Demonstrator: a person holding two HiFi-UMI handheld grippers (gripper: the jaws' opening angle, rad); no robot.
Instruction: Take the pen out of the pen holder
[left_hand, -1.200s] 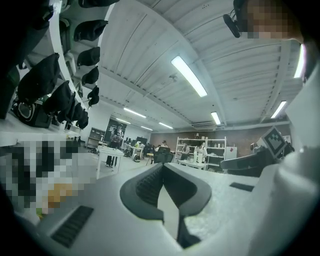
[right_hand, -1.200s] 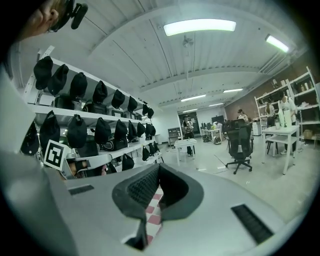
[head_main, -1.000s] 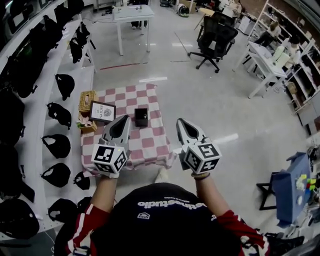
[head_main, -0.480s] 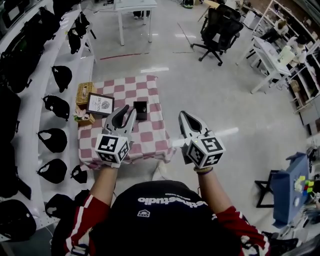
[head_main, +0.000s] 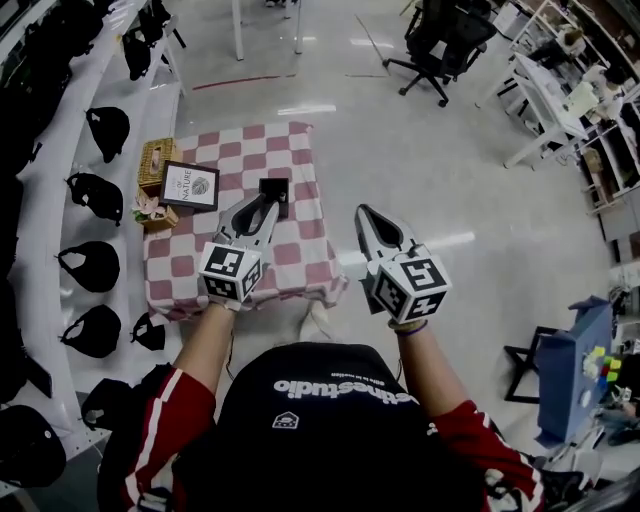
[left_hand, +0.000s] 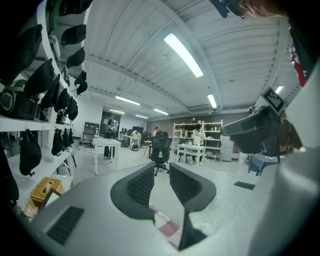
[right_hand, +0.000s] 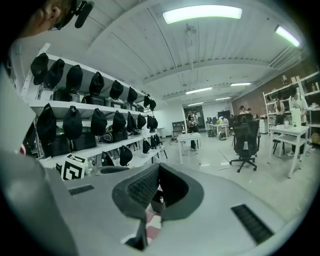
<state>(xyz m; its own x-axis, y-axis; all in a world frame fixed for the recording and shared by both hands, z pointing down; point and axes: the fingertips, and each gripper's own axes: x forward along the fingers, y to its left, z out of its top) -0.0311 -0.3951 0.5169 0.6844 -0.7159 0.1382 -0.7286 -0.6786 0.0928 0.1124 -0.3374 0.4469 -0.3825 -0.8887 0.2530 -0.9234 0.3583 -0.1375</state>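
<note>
Now the person stands closer to the checkered worktop. Left hand-held gripper came fwd, jaws apart and empty, at 7 o'clock of the pen holder. Right hand-held gripper is clenched, at 4 o'clock. The pen is in the holder yet, so the grasp is prob. next.

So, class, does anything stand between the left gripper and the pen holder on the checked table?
Nothing visible does. The left gripper, jaws apart and empty, points at the pen holder from close by, above the checked cloth. The framed picture stands off to the left, clear of that path.
</note>
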